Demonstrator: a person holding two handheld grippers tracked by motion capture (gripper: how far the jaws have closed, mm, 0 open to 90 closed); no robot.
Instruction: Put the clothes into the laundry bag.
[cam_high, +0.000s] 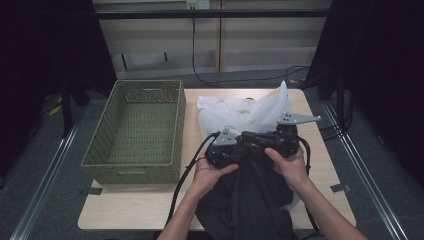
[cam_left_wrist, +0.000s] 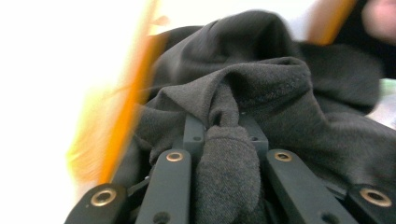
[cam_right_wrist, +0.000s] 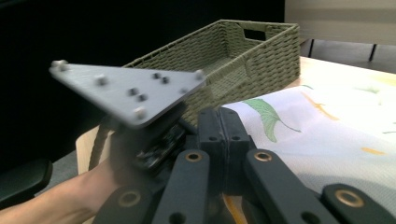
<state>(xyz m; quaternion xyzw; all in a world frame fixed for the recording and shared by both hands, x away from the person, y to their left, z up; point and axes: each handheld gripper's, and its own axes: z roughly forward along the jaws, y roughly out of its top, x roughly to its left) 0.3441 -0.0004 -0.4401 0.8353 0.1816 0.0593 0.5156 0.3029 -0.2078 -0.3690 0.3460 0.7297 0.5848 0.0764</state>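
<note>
A dark grey garment (cam_high: 250, 200) hangs over the table's front edge and bunches up between the person's hands. My left gripper (cam_high: 235, 147) is shut on a fold of the dark garment (cam_left_wrist: 261, 84), which is pinched between its jaws (cam_left_wrist: 224, 123). A white cloth with green and orange prints (cam_high: 235, 112) lies behind it, and one corner is pulled up into a peak. My right gripper (cam_high: 280, 140) sits close beside the left, with its jaws (cam_right_wrist: 223, 126) pressed together on the edge of the white cloth (cam_right_wrist: 327, 126). The left gripper's grey plate (cam_right_wrist: 126, 91) shows just in front of it.
A green wicker basket (cam_high: 177, 130) stands on the left half of the wooden table (cam_high: 130, 207), with nothing in it, and it shows again as the basket (cam_right_wrist: 243, 51) behind the left gripper. Black cables trail from both grippers over the front edge.
</note>
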